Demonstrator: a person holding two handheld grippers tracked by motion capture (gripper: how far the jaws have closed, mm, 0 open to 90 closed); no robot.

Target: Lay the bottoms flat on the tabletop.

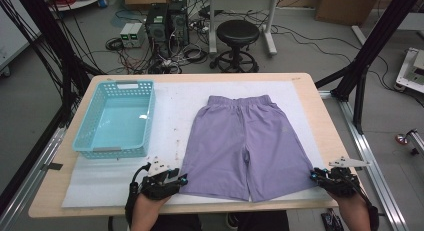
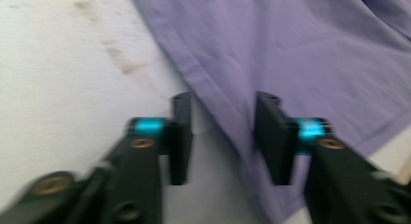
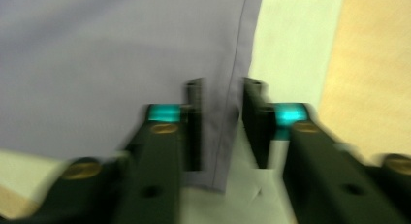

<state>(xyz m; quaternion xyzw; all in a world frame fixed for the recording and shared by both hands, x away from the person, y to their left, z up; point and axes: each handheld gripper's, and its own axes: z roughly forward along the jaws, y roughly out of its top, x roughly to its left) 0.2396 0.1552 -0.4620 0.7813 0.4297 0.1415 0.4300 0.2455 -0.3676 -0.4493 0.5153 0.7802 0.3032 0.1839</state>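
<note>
A pair of lilac shorts [image 1: 245, 141] lies flat on the white mat [image 1: 170, 106], waistband at the far side, legs toward me. My left gripper [image 1: 182, 180] is at the outer corner of the shorts' left leg hem. In the left gripper view its jaws [image 2: 223, 103] stand apart, with the slanting edge of the shorts [image 2: 291, 49] running between them and not pinched. My right gripper [image 1: 314, 175] is at the right leg's outer corner. In the right gripper view its jaws [image 3: 221, 88] straddle the seamed side edge of the shorts [image 3: 121, 54], a narrow gap left on each side.
An empty turquoise basket [image 1: 112, 152] stands on the mat at the far left. The wooden table [image 1: 325, 121] shows bare around the mat. Behind the table are a black stool [image 1: 237, 33], computer cases and cables on the floor.
</note>
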